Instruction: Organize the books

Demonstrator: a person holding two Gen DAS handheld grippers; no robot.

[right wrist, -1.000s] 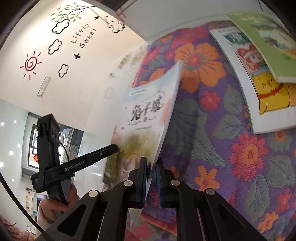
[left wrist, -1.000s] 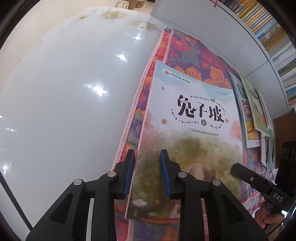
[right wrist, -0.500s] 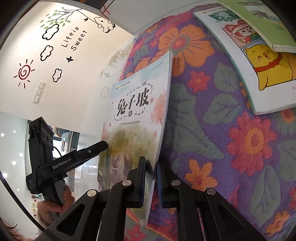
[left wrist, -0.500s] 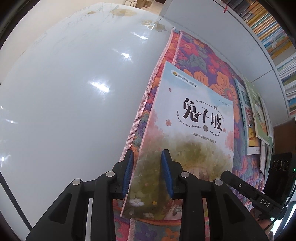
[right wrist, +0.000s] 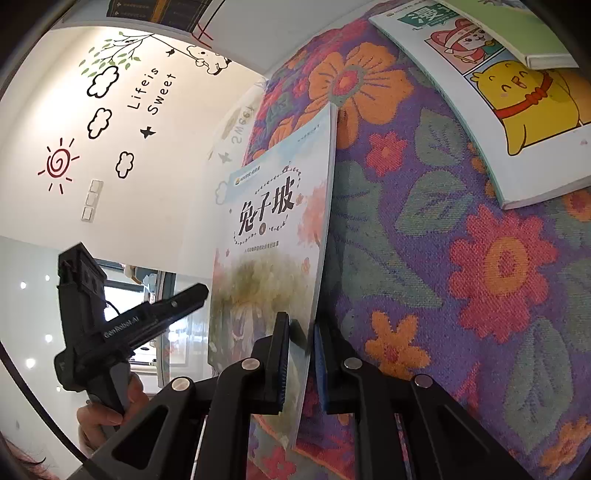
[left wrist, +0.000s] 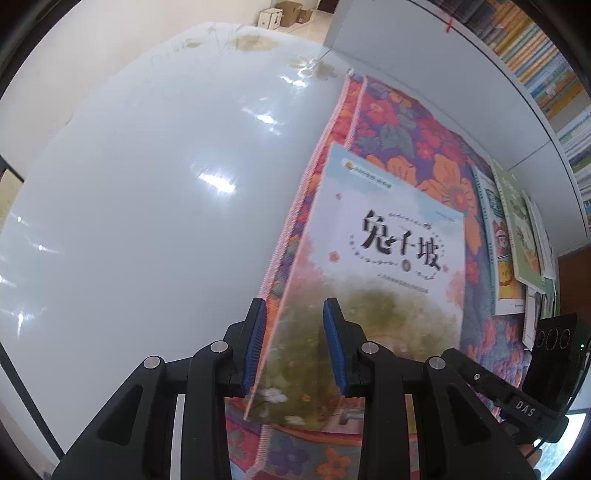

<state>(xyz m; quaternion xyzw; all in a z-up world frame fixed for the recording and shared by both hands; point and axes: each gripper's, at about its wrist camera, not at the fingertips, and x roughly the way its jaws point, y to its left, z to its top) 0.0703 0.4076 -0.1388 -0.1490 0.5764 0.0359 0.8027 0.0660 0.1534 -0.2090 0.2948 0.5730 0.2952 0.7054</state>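
Observation:
A thin book (left wrist: 388, 266) with a pastel cover and a black Chinese title hangs tilted over the floral cloth (left wrist: 399, 122). In the right wrist view my right gripper (right wrist: 301, 319) is shut on the lower right edge of the book (right wrist: 269, 240), which stands raised off the cloth (right wrist: 461, 258). My left gripper (left wrist: 293, 301) straddles the book's lower left edge. Its blue pads stand a little apart, and I see neither pressing on the cover. The left gripper (right wrist: 199, 291) also shows from the side, in a person's hand (right wrist: 99, 417), its tip at the book's left edge.
A glossy white table (left wrist: 147, 184) spreads left of the cloth. At the cloth's far right lie a cartoon book (right wrist: 517, 110) and a green book (right wrist: 517, 33), overlapping. A grey panel (left wrist: 424, 74) and a packed bookshelf (left wrist: 546, 55) rise behind them.
My right gripper has sunk a little with the book, and the cover now faces its camera more fully. My left gripper's pads have parted slightly and stayed at the book's left edge.

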